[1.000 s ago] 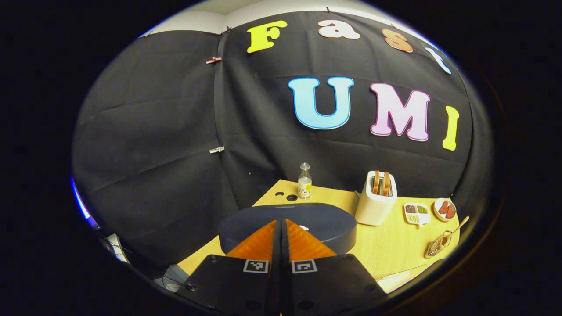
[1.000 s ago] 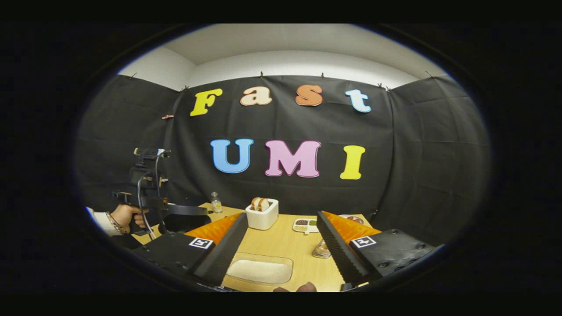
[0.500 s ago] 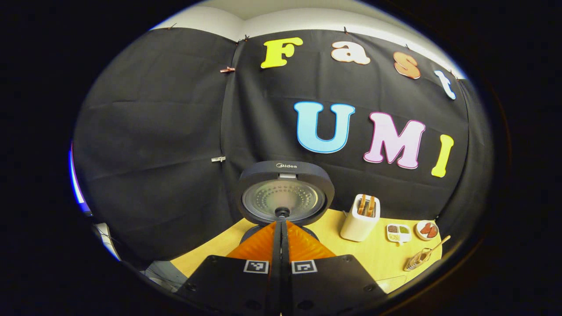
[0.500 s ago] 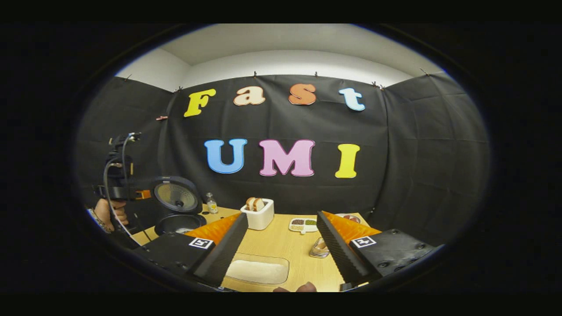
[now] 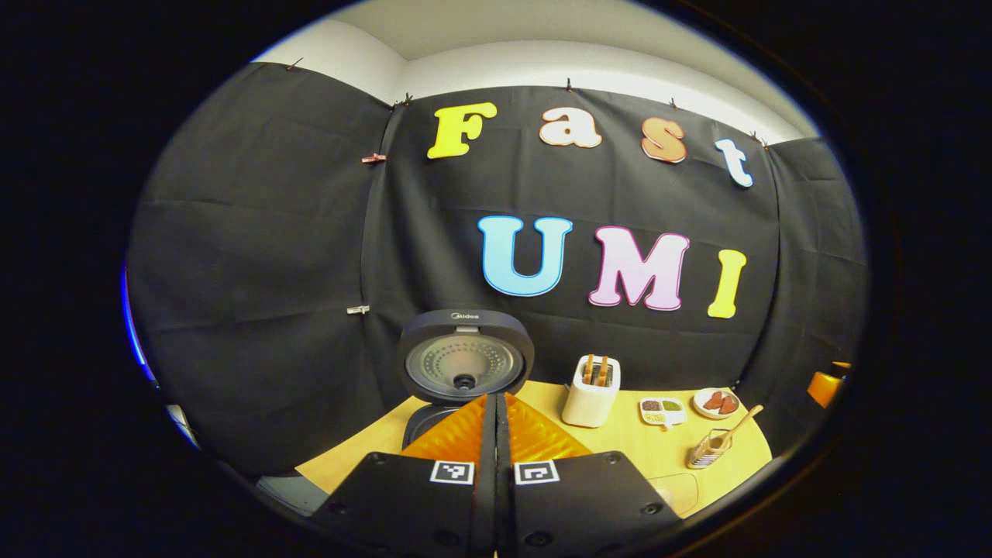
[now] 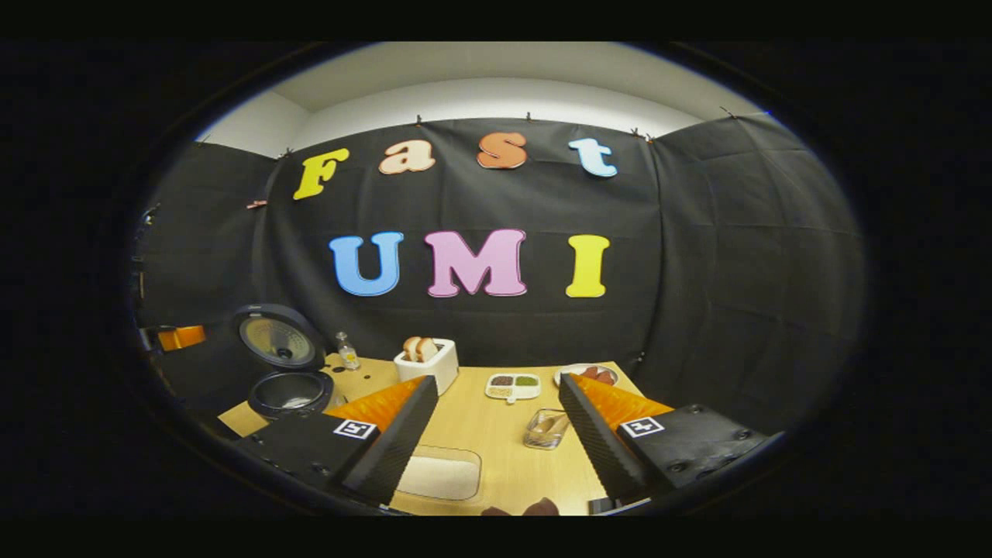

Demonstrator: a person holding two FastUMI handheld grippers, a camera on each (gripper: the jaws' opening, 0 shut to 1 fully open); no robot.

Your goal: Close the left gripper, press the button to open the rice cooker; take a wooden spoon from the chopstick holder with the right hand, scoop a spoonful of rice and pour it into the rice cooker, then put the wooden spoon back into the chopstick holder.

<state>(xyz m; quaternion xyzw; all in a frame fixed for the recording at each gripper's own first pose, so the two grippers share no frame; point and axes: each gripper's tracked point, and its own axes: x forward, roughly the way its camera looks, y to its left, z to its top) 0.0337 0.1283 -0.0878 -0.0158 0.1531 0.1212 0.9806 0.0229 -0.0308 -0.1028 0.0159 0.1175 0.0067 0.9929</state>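
left gripper view: taken from the table's left end, raised, faced along the pale wooden table (image 5: 643, 457) past the open dark round rice cooker (image 5: 463, 364), which is near. right gripper view: taken from the front edge, faced toward the back wall. shared: cooker (image 6: 283, 364), white toaster (image 6: 428, 363), tabletop.

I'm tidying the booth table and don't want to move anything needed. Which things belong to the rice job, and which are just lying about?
Needed:
rice cooker, lid up
chopstick holder
wooden spoon in the holder
tray of rice
left gripper
right gripper

Lying about:
toaster with bread
bottle
divided dish
plate
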